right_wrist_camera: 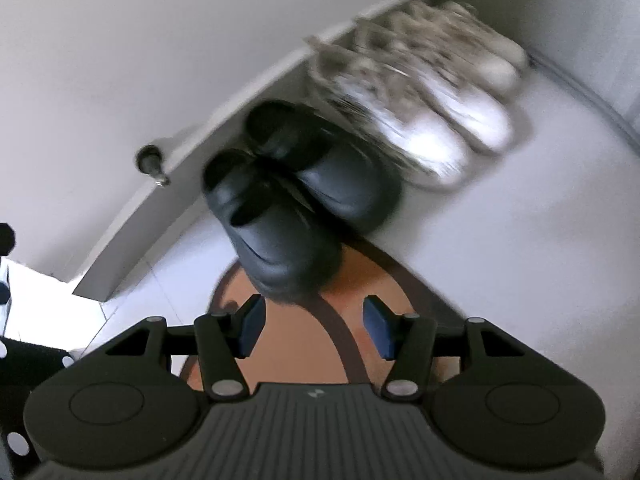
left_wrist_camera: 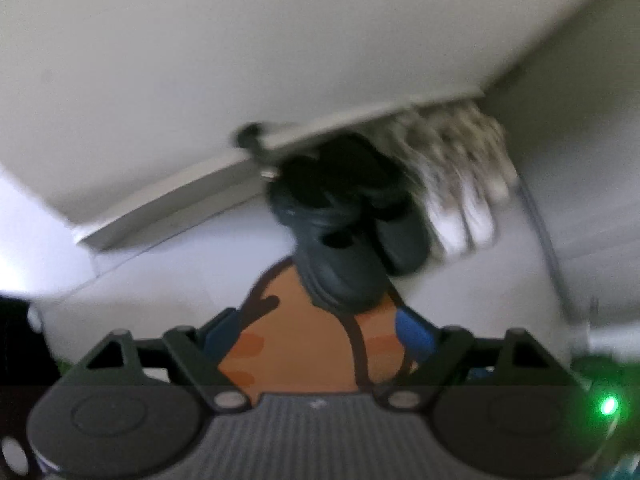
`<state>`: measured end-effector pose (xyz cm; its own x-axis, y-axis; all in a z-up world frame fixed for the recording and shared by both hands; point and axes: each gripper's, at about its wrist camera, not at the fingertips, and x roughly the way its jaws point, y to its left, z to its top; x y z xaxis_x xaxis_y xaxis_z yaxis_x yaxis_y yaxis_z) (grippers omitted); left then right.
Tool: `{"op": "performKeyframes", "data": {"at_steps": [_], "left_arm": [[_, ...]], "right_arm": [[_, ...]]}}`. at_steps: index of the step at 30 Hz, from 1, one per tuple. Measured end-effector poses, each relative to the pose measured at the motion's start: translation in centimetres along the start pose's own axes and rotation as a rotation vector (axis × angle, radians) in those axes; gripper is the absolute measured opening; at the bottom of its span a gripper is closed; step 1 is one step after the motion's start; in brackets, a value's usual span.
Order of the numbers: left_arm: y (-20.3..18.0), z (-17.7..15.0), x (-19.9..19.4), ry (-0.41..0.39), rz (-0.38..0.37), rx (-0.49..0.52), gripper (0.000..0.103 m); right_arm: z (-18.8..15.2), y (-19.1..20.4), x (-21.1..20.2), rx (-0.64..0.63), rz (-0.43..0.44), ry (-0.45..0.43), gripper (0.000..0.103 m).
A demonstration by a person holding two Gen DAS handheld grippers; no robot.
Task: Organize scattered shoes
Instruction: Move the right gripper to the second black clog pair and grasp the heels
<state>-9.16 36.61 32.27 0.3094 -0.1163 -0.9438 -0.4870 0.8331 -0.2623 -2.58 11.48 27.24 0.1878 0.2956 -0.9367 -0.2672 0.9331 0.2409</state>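
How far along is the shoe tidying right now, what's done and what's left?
Mostly done, it seems. The white sneakers sit paired along the wall, and the black clogs stand side by side next to them. Nothing is in hand: the left gripper and right gripper are both open and empty. The nearer clog's toe overlaps the orange mat. No other stray shoes show.

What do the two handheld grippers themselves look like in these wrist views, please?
Both the left gripper and right gripper have black linkage arms with silver pivot pins, blue finger pads, a ribbed grey centre panel flanked by round black housings. A green light glows beside the left one.
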Motion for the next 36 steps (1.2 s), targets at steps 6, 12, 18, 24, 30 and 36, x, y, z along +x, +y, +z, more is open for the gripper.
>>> {"op": "performKeyframes", "data": {"at_steps": [6, 12, 18, 24, 30, 36], "left_arm": [[-2.9, -1.0, 1.2, 0.035, -0.011, 0.167, 0.086], [-6.3, -2.5, 2.0, 0.047, -0.016, 0.473, 0.091], [-6.4, -3.7, 2.7, 0.095, -0.026, 0.559, 0.09], [-6.7, -4.1, 2.3, 0.097, -0.037, 0.587, 0.09], [-6.6, -4.2, 1.9, 0.088, -0.037, 0.574, 0.09], [-6.3, -4.0, 1.4, 0.078, -0.05, 0.564, 0.091]], "right_arm": [[-3.5, -3.8, -1.9, 0.176, -0.033, 0.047, 0.059], [-6.6, -5.5, -2.5, 0.233, -0.061, 0.116, 0.059], [-9.3, -7.7, -1.5, 0.331, -0.112, 0.189, 0.063], [-13.2, -8.6, 0.2, 0.428, -0.132, 0.263, 0.067], [-14.8, -9.4, 1.7, 0.518, -0.177, 0.256, 0.067], [-14.1, -10.7, 4.2, 0.619, -0.223, 0.246, 0.067]]}}
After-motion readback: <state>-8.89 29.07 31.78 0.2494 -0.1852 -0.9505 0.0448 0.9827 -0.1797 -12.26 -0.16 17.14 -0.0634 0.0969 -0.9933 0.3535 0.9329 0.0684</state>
